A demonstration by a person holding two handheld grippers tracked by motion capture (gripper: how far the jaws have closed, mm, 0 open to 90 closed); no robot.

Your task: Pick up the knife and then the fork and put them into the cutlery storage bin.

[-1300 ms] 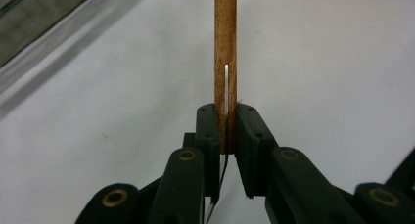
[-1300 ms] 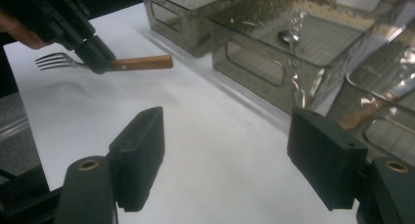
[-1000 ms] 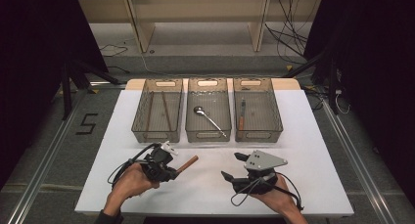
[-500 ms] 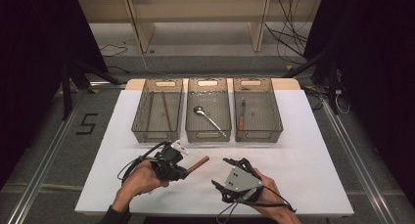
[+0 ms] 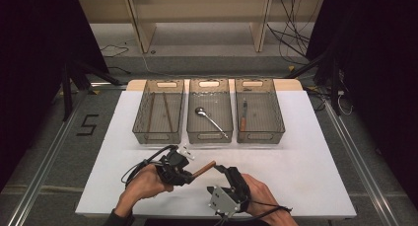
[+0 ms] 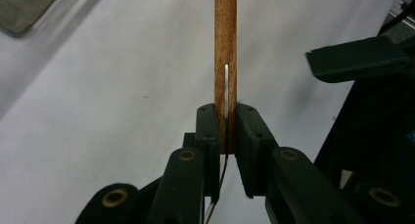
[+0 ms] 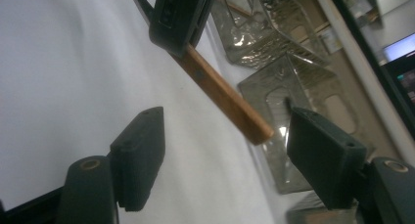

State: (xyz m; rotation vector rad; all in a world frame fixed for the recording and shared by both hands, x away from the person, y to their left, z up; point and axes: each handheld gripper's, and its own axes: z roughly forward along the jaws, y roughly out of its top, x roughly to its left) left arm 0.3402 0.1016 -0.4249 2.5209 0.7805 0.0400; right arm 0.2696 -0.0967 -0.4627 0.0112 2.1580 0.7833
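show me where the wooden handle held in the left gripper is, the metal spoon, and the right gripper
brown wooden handle (image 6: 225, 43), left gripper view, on its shaft above the jaws.
shiny metal spoon (image 5: 211, 119), high view, on its stem in the middle bin.
black right gripper (image 7: 222, 160), right gripper view, midway between its fingertips.

Black jaws (brass-ringed pivots), trailing cables

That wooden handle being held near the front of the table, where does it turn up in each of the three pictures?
High view: wooden handle low centre, sticking out of the left gripper.
Left gripper view: upright, top centre, clamped between the jaws.
Right gripper view: slanting across the middle.
Shared landmark: white table.
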